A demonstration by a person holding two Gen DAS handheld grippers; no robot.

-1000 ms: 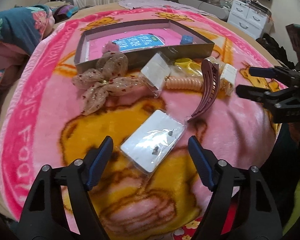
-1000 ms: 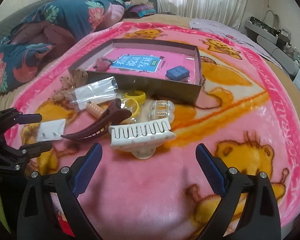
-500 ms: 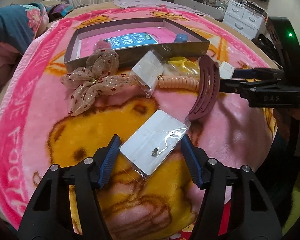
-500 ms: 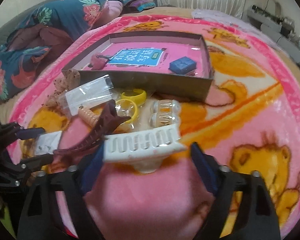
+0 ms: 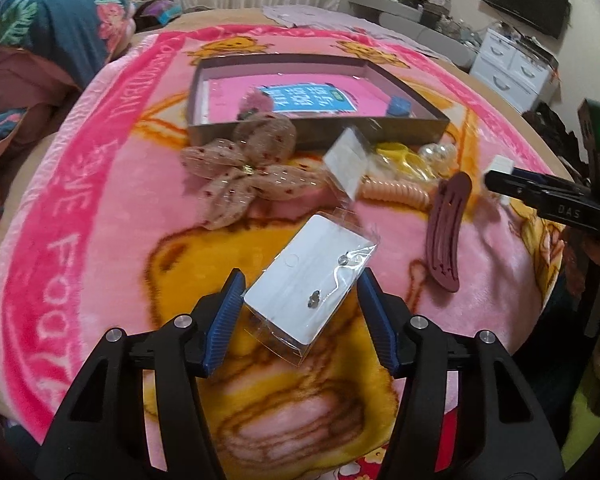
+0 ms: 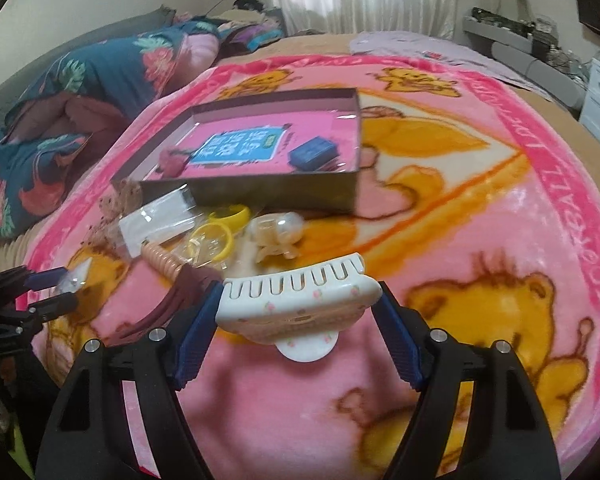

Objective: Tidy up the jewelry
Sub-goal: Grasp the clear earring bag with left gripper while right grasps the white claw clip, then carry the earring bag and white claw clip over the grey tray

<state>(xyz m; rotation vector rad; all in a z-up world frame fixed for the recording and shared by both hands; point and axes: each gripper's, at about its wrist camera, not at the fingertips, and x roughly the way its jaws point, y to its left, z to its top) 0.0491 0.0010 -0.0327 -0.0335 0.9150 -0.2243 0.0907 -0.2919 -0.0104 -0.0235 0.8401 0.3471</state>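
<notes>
— So, where do the two hand-held grippers stand?

— Left hand-held gripper (image 5: 302, 312) has just been closing; its blue pads bracket the clear packet holding a white earring card (image 5: 310, 282), which tilts above the pink blanket (image 5: 100, 216). The left pad meets the packet's corner, the right one sits at its edge, so it looks clamped.

— And the other?

— Right hand-held gripper (image 6: 298, 330) closed in too, and its jaws have now stopped, pads pressed against both ends of the white claw clip (image 6: 300, 300), teeth pointing away.

— Where's the rest of the jewelry?

— Heaped on the bed just in front of the open grey box (image 5: 380, 130). From the left: a beige spotted bow (image 5: 248, 168) against the box's near wall, a second clear packet (image 5: 350, 156), a peach spiral hair tie (image 5: 396, 194), yellow bangles (image 6: 220, 232), a clear claw clip (image 6: 278, 236), and a maroon banana clip (image 5: 446, 232) lying nearest on the right.

— Anything inside the box?

— A blue printed card (image 6: 240, 146) in the middle, a small blue case (image 6: 314, 154) at its right, and a dark pink fuzzy piece (image 6: 172, 162) at the left.
</notes>
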